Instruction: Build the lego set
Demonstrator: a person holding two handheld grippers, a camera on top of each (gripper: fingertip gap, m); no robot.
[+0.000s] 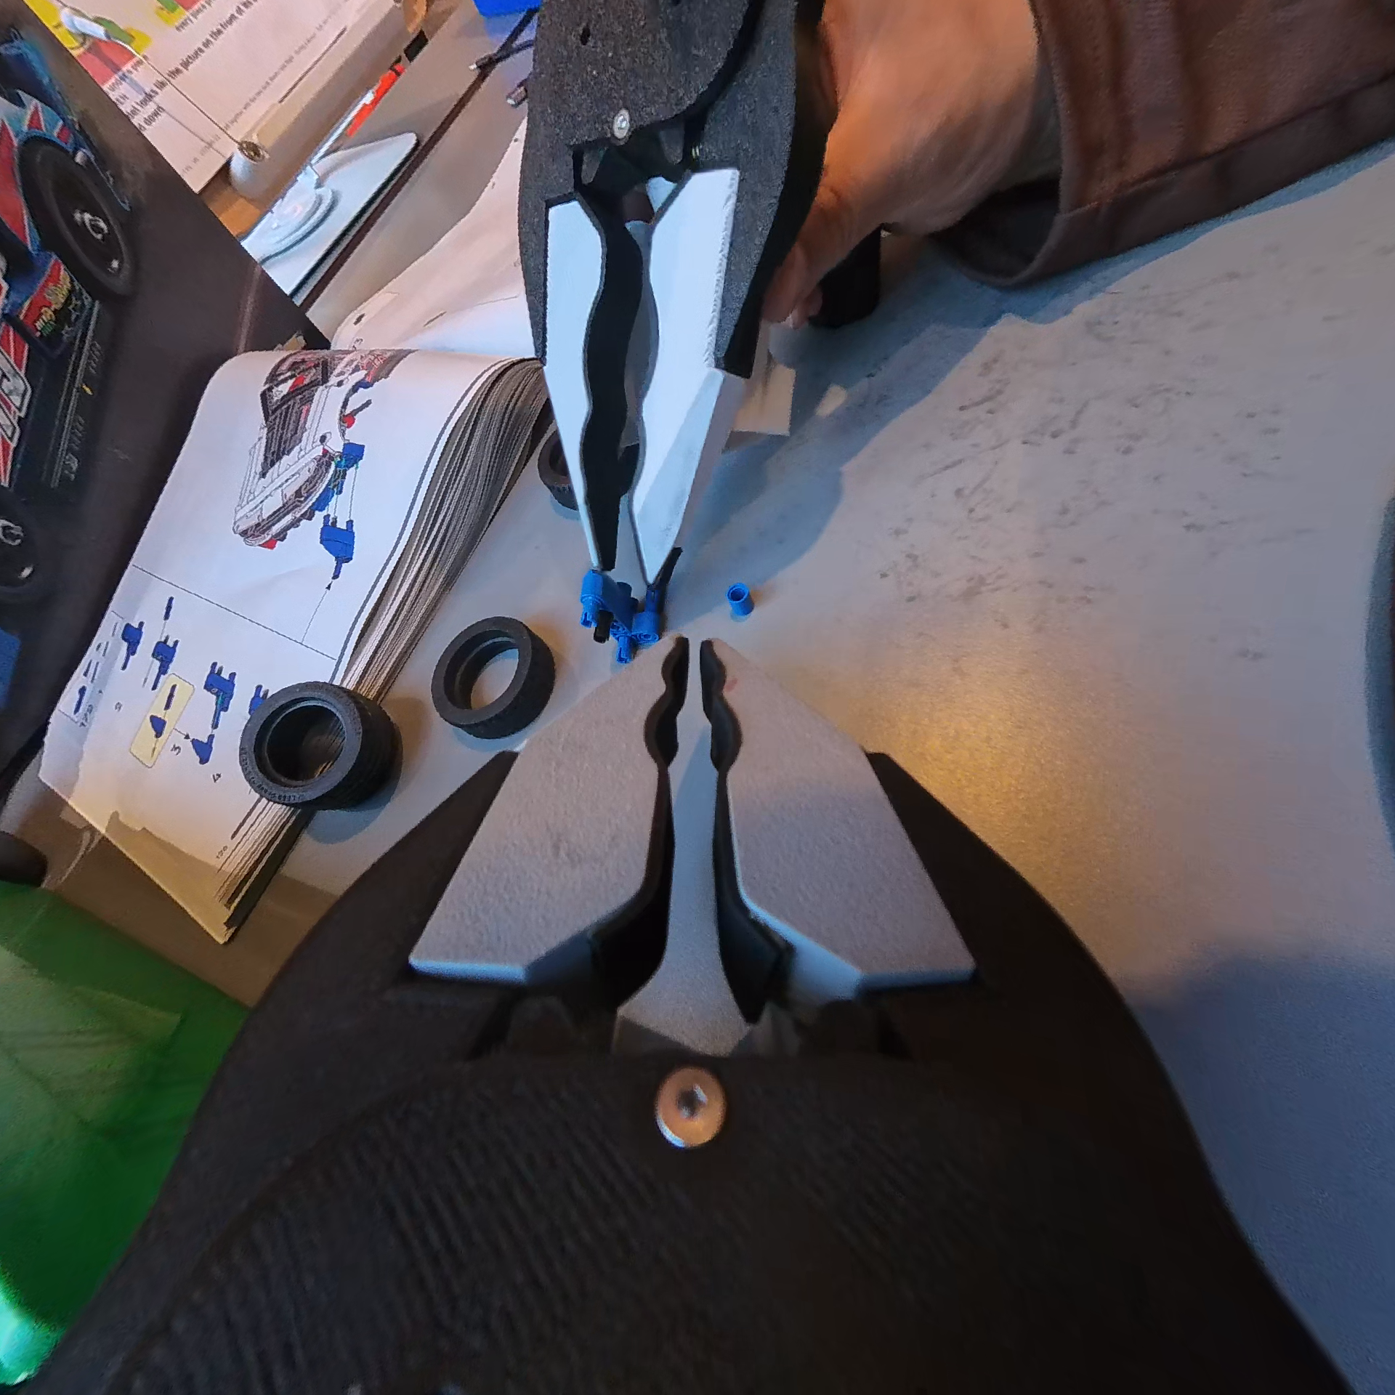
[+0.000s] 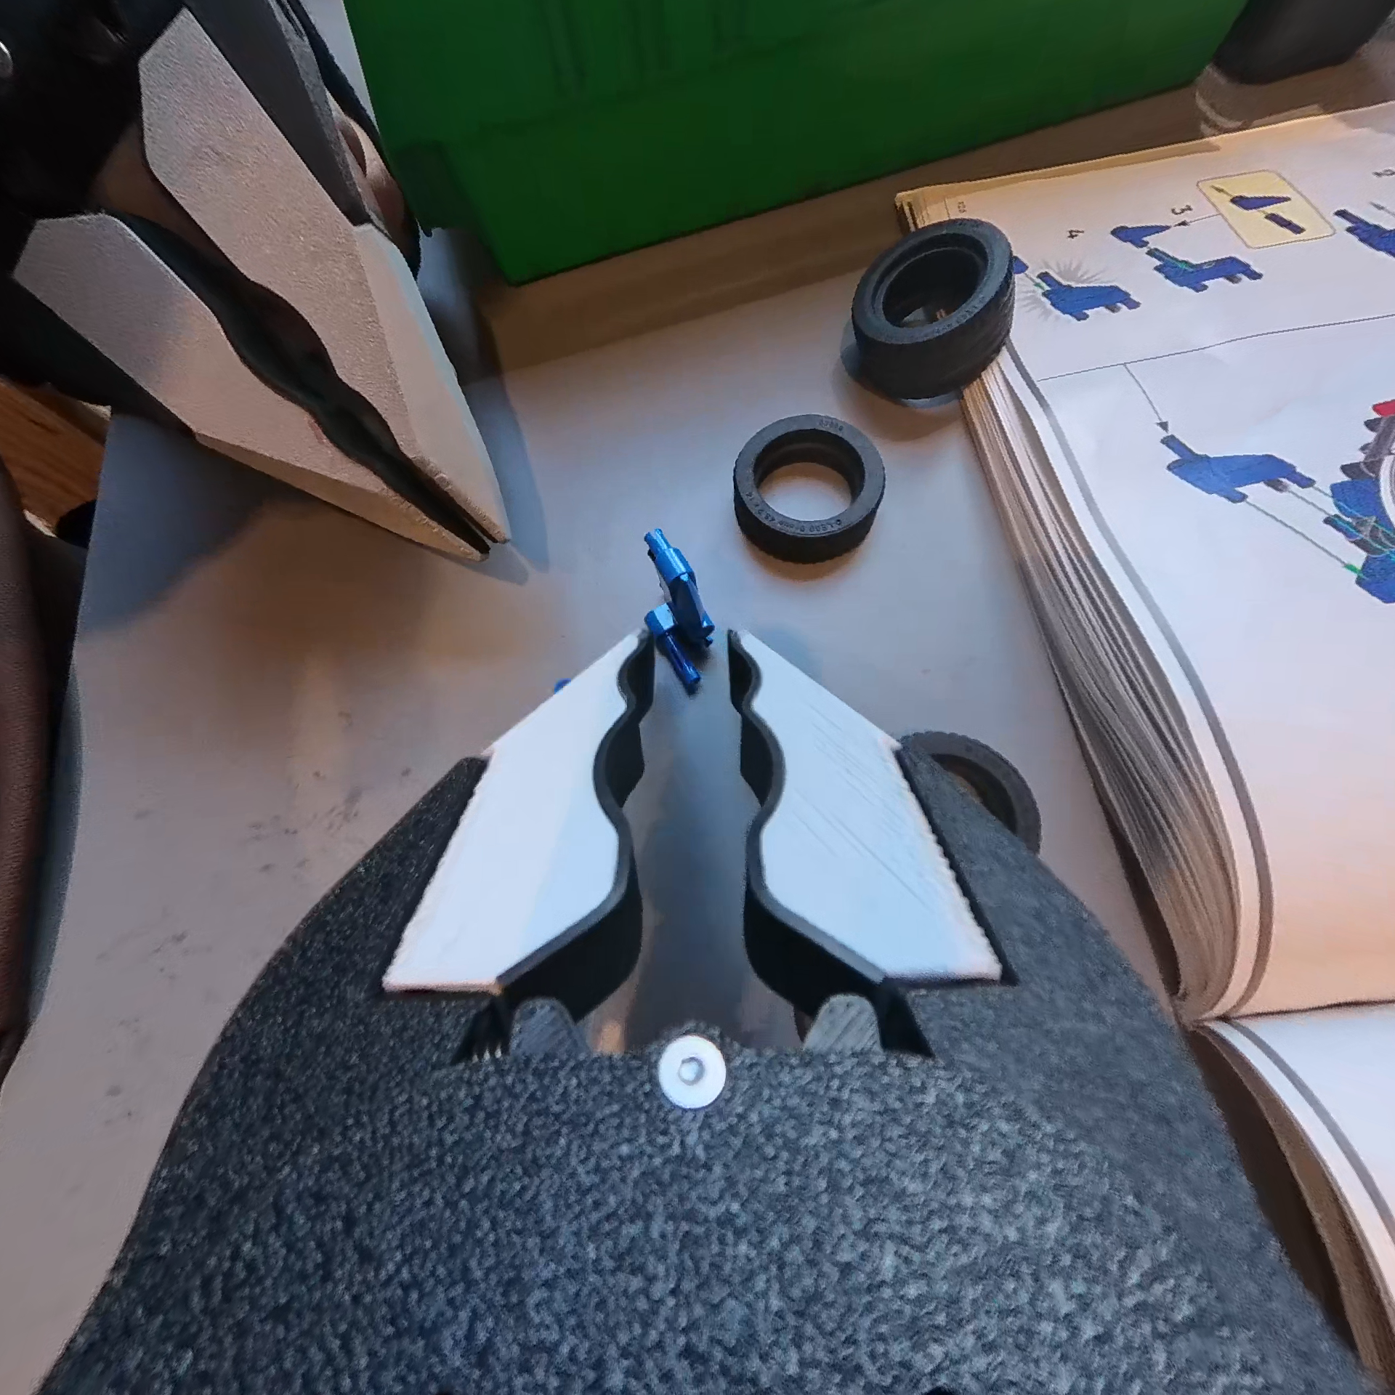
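Lego pieces in blue, joined into a small cluster (image 1: 620,610) (image 2: 678,596), sit on the grey table (image 1: 1057,566) (image 2: 249,755) between the tips of the two tools. The right hand-held gripper (image 1: 632,568) (image 2: 688,638) points down at the cluster with its tips just at it; a gap shows between the fingers, so it is released, and whether a tip touches the piece cannot be told. The left hand-held gripper (image 1: 694,649) (image 2: 494,537) lies low just beside the cluster, its fingers nearly together with only a thin slit and nothing between them. A single small blue pin (image 1: 740,602) lies apart from the cluster on the bare table. Two black rubber tyres are near: one (image 1: 494,677) (image 2: 809,485) flat on the table, another (image 1: 317,743) (image 2: 932,306) resting on the edge of the open instruction booklet (image 1: 249,574) (image 2: 1223,604). A third tyre (image 1: 557,469) (image 2: 981,777) shows partly behind the right tool. A green box (image 2: 755,113) stands at the far edge of the table, and the set's printed box (image 1: 53,302) lies beyond the booklet.
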